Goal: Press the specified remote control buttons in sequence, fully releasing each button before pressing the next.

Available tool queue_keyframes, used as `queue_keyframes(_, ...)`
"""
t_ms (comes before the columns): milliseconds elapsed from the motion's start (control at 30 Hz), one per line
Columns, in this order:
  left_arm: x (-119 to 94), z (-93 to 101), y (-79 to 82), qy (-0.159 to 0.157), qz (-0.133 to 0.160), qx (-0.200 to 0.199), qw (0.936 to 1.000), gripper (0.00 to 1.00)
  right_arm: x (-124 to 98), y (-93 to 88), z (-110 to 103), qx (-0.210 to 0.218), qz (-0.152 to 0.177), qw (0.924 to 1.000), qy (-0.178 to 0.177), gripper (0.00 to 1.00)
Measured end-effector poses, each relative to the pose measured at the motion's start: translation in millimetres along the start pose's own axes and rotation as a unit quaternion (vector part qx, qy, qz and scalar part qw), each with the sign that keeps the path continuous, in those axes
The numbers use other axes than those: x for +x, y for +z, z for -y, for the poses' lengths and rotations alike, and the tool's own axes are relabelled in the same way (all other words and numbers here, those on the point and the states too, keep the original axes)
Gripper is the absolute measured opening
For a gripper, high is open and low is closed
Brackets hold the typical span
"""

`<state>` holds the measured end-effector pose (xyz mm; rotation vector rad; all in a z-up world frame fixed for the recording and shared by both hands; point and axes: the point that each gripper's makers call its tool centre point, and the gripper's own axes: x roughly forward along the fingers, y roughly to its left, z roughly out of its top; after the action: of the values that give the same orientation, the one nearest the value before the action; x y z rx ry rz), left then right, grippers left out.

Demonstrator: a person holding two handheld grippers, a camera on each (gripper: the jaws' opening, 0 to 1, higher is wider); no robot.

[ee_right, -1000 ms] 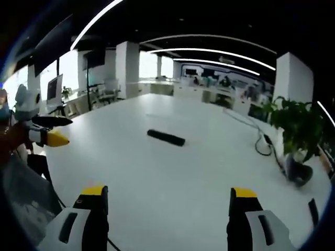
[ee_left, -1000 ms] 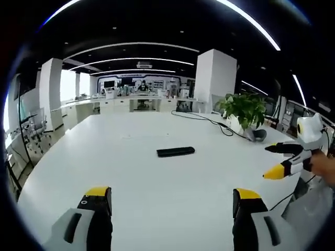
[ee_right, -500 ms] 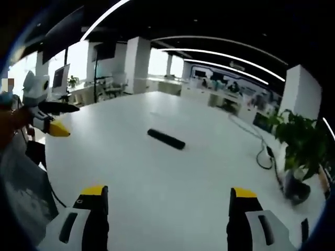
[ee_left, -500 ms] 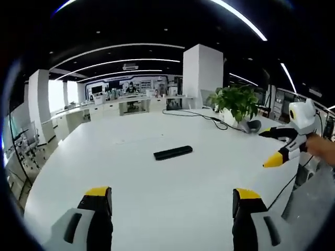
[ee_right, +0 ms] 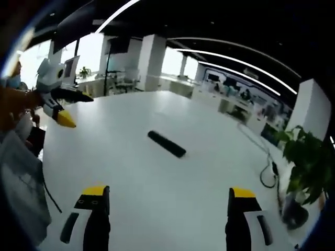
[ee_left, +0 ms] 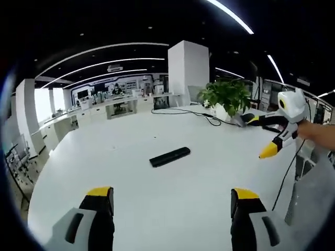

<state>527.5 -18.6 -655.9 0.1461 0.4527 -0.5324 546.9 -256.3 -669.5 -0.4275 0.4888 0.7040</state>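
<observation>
Since no button is pressed yet, I hold my 2 hand-held grippers (ee_left: 166, 201) (ee_right: 163, 201) wide open, away from the remote (ee_left: 170, 156) on the surface (ee_left: 199, 172).

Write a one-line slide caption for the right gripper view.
Open right gripper faces a black remote control lying untouched on a white table, left gripper raised nearby.

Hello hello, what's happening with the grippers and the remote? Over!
Left gripper open, right gripper open, both above the table. Remote flat, untouched. Nothing in the way.
</observation>
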Motion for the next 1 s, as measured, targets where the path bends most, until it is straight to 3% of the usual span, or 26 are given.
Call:
queue_keyframes(367, 27.4, -1.3, -2.5, -0.042, -0.018, 0.030, 0.9985, 0.95, 24.1, 4.4, -1.2, -0.059, -0.011, 0.9976, 0.034, 0.93)
queue_keyframes(667, 49.9, -10.9, 0.1, -0.055, -0.027, 0.042, 0.9972, 0.93, 48.5, 3.1, 8.6, -0.077, -0.026, 0.9956, 0.046, 0.92)
queue_keyframes(1000, 77.8, -23.1, -9.0, -0.070, -0.050, 0.060, 0.9945, 0.92, 78.0, 0.9, 18.1, -0.096, -0.039, 0.9924, 0.066, 0.92)
